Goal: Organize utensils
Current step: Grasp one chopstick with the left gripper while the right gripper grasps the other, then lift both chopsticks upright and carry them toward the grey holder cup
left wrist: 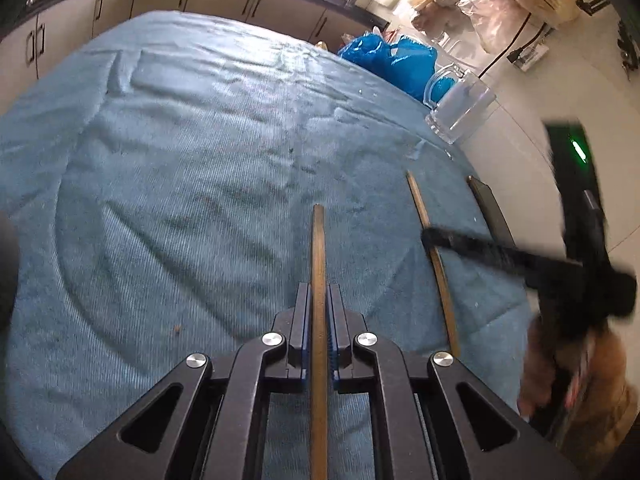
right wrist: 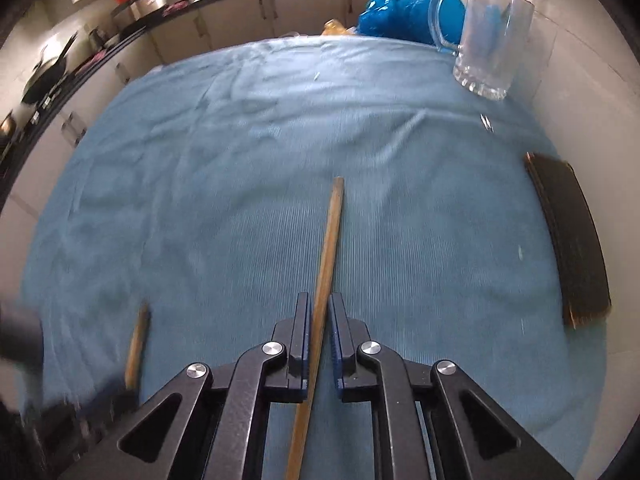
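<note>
Both claws grip a stick each. Left gripper (left wrist: 319,300) has its jaws closed tight on one wooden chopstick (left wrist: 319,264), which runs straight forward between the blue pads and ends above the blue cloth (left wrist: 180,160). Right gripper (right wrist: 319,308) is likewise clamped on a second chopstick (right wrist: 326,256), leaning slightly to the right as it reaches out over the cloth (right wrist: 240,180).

Counted up: two chopsticks, two grippers, one glass mug (right wrist: 490,36), one dark flat board (right wrist: 568,236) and one blue plastic bag (right wrist: 396,12). The chopsticks are plain, slim and brownish, with blunt squared tips; neither tip touches the cloth as far as can be told. The mug stands at the far right edge of the table, just in front of the bag, well apart from both sticks. The board lies at the right edge of the cloth.

In the left wrist view the right gripper (left wrist: 430,236) is a dark motion-blurred shape crossing its chopstick (left wrist: 434,256), and the hand holding it is smeared. In the right wrist view only a short length of the left chopstick (right wrist: 137,346) shows at lower left, its holder blurred and cut off. Both sticks' rear ends run out of frame.
</note>
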The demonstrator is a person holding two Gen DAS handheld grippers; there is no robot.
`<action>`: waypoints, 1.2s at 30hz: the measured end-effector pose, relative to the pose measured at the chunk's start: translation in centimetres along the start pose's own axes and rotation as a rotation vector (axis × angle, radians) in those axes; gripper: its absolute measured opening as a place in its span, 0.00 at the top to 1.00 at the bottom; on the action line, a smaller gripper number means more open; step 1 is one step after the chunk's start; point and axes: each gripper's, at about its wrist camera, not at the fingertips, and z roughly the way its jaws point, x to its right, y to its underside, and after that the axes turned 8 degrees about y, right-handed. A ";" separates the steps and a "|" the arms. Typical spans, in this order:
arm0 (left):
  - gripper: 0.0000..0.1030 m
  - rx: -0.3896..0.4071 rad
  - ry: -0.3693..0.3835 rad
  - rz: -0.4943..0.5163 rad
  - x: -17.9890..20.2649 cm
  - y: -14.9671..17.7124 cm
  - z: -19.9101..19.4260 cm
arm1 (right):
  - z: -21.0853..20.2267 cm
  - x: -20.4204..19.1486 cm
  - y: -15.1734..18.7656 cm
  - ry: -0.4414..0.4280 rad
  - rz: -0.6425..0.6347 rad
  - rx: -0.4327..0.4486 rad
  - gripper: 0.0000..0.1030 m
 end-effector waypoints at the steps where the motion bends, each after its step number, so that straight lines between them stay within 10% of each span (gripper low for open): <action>1: 0.92 -0.009 0.003 -0.008 -0.1 0.2 -0.2 | -0.6 0.0 1.2 -0.006 -0.025 -0.008 0.91; 9: 0.92 -0.118 -0.039 -0.027 1.0 3.3 -2.3 | -4.0 1.7 9.3 -0.080 -0.101 -0.050 0.89; 13: 0.92 -0.146 -0.080 -0.010 1.6 3.4 -2.2 | -5.1 2.1 10.9 -0.099 -0.121 -0.047 0.71; 36: 0.91 -0.295 -0.197 0.136 2.8 -1.7 2.1 | -1.7 1.4 3.2 0.016 -0.096 -0.167 0.70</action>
